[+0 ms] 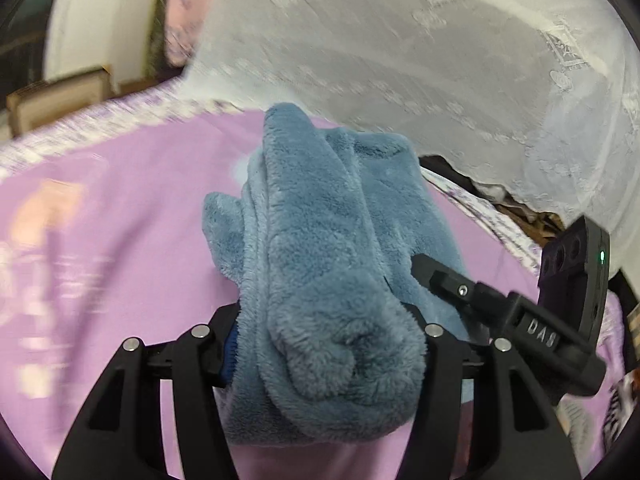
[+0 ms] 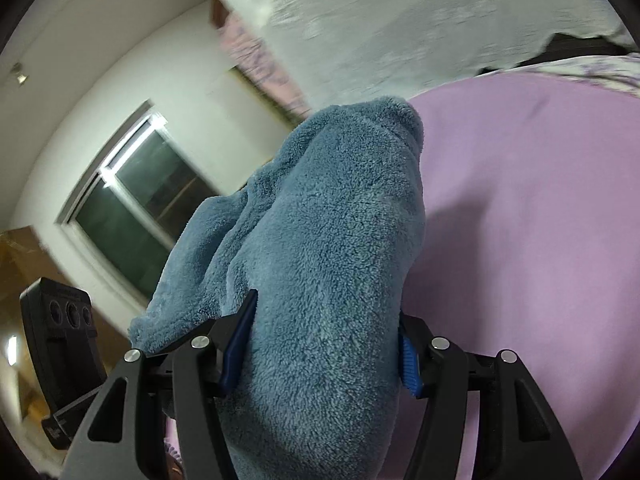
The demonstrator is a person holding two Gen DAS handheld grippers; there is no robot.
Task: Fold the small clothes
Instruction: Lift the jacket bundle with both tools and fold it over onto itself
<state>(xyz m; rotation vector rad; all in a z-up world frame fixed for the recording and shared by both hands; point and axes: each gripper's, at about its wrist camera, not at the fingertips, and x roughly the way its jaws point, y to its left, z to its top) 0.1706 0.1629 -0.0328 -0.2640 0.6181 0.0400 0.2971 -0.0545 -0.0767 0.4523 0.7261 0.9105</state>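
Lilac bedsheet (image 1: 120,216) fills the ground beneath us, with a white lace curtain (image 1: 440,60) hanging past its far edge and a dark window (image 2: 132,216) in a pale wall. Above the sheet we hold a fluffy blue fleece garment (image 1: 320,240), bunched thick and raised off the surface. Our left gripper (image 1: 324,344) is clamped on one bunch; our right gripper (image 2: 324,348) pinches another, blue pads (image 2: 410,364) pressing the pile.

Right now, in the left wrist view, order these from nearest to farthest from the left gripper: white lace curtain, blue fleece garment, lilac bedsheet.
1. Blue fleece garment: clamped in the left gripper.
2. Lilac bedsheet: under and around the garment.
3. White lace curtain: beyond the bed, across the top.
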